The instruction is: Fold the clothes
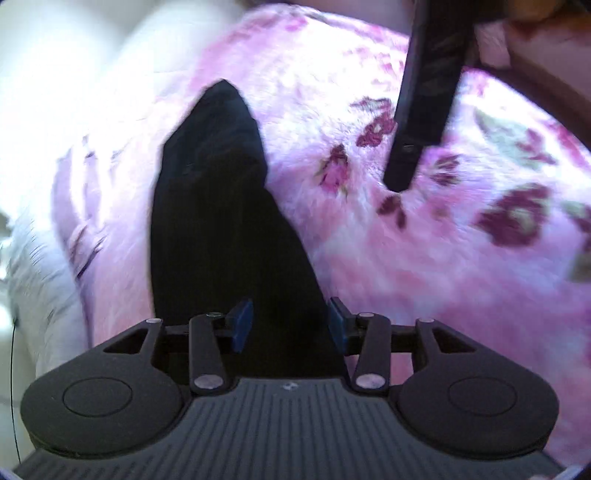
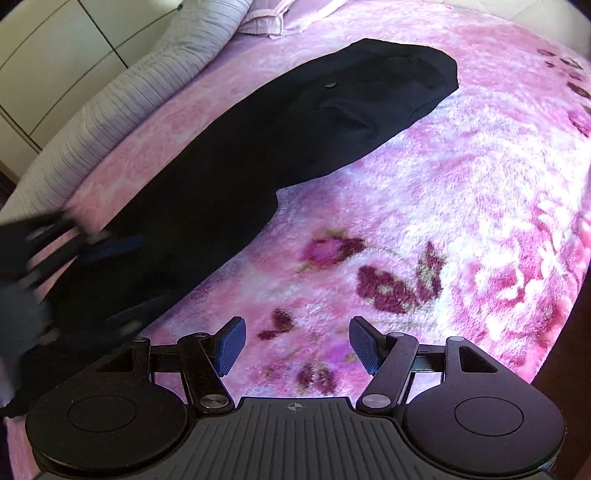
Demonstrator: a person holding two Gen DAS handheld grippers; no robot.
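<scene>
Black trousers lie stretched out on a pink flowered blanket, waist end far right and leg end near left. In the left wrist view the trouser leg runs up from between the blue pads of my left gripper, which is open and straddles the fabric. The same gripper shows blurred at the left edge of the right wrist view. My right gripper is open over bare blanket, to the right of the leg, holding nothing. One of its dark fingers shows in the left wrist view.
A grey striped bolster lies along the bed's far-left side, with white cupboard doors behind it. A lilac folded cloth sits at the top. The blanket's edge drops off at the lower right.
</scene>
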